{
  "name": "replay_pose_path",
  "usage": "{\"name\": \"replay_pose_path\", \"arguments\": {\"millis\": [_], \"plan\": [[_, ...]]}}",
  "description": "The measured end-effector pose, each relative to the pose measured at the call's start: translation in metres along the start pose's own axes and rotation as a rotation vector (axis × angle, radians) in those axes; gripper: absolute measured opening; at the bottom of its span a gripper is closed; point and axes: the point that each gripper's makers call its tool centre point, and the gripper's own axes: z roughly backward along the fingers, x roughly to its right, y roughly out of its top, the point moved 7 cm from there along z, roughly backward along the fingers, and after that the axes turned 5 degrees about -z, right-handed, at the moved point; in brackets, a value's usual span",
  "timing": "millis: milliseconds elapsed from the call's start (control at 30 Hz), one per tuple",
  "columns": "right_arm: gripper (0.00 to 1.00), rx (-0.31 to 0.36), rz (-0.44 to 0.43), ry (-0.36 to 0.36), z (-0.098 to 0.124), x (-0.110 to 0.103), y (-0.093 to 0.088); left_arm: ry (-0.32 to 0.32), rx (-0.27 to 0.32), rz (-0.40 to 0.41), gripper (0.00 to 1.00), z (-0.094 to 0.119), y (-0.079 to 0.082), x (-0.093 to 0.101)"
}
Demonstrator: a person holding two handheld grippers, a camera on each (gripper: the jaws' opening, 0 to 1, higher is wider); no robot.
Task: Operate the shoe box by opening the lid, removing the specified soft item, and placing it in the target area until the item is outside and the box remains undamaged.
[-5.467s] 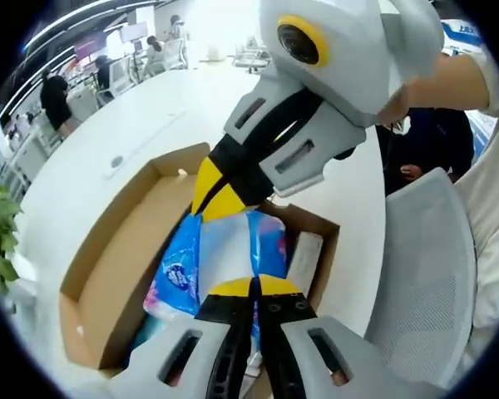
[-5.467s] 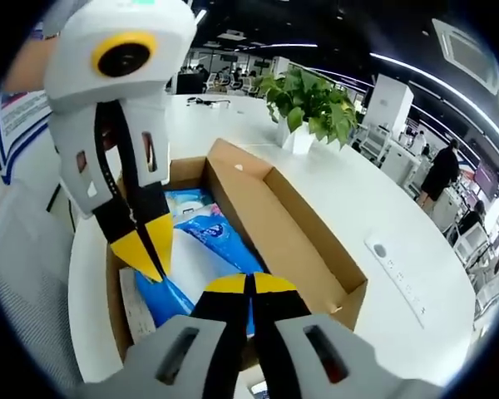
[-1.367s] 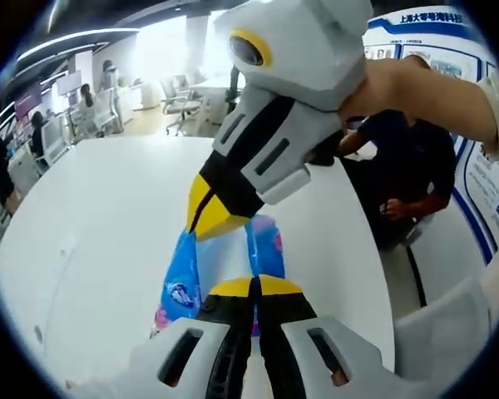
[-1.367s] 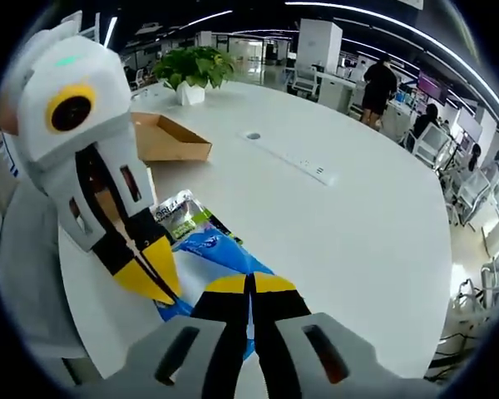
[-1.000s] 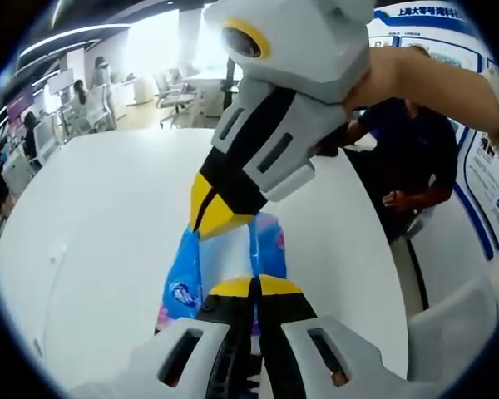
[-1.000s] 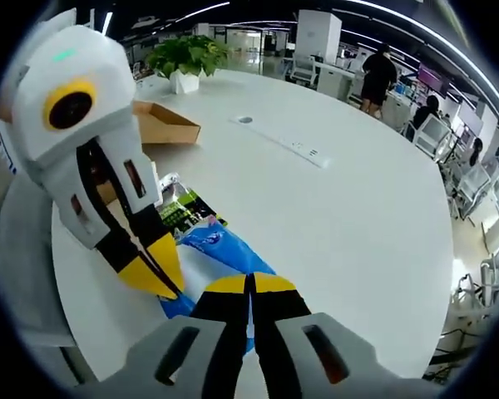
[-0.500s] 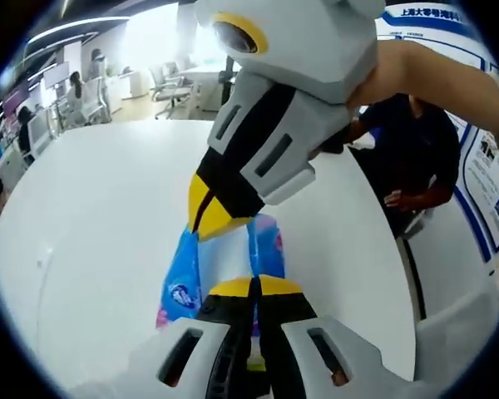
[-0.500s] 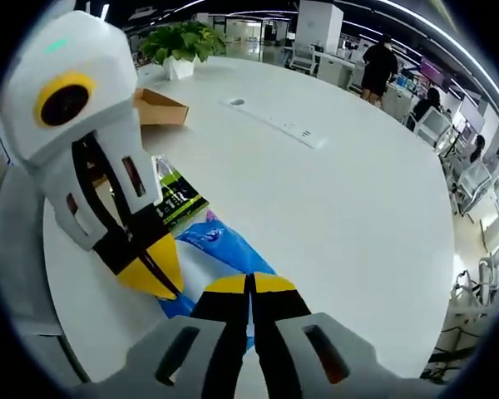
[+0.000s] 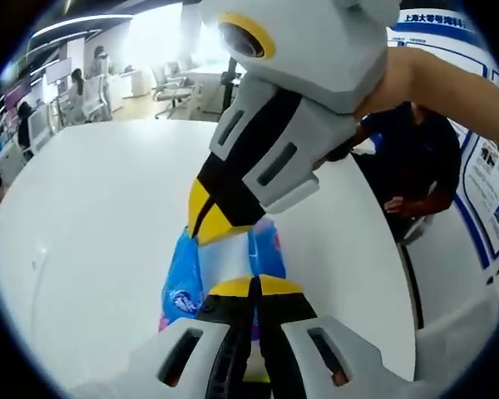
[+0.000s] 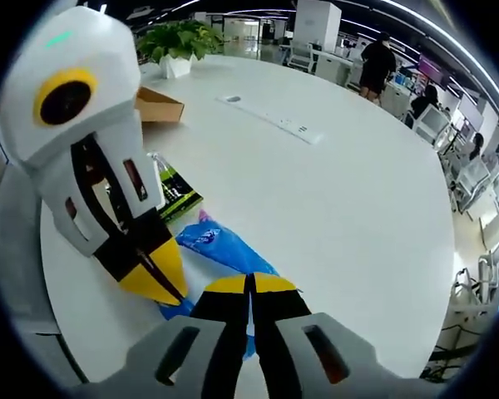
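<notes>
Two grippers meet over one soft blue pack [image 9: 183,278] of tissues, which lies out on the white table [image 9: 91,208], well apart from the shoe box [image 10: 156,105].

In the left gripper view, the left gripper [image 9: 253,287] rises from the bottom with its yellow-tipped jaws pressed together at the near edge of the pack; whether they pinch the wrapper or only rest against it cannot be told. The right gripper [image 9: 206,226] comes down from above, held by a hand [image 9: 416,79], and its yellow tips are drawn to a point touching the far end of the pack. The pack shows blue with a round logo and a pink patch on its far side. Beyond the table edge stands a person in dark clothes [image 9: 416,166].

In the right gripper view, the right gripper [image 10: 251,287] has its jaws closed tight at the near edge of the pack [image 10: 220,245], with blue wrapper showing on both sides of them. The left gripper [image 10: 154,283] reaches in beside the pack, tips together against its edge. Just beyond the pack lies a flat green and black packet [image 10: 176,197]. The cardboard shoe box sits farther off, past that packet, with a potted plant [image 10: 176,40] behind it. A grey power strip [image 10: 270,120] is set into the table past the pack.
</notes>
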Motion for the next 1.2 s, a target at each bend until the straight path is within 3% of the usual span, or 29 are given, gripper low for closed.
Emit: {"name": "replay_pose_path", "arguments": {"millis": [667,933,1200], "plan": [[0.01,0.006,0.003,-0.028,0.004,-0.002,0.001,0.023,-0.014,-0.051,0.01,0.005,0.002,0.004],[0.08,0.053,-0.003,-0.046,0.016,-0.011,0.007,0.049,-0.028,-0.068,0.08,0.022,0.006,0.011],[0.17,0.114,-0.092,-0.08,0.04,-0.023,0.008,0.06,-0.033,-0.036,0.22,0.048,0.004,0.025]]}}
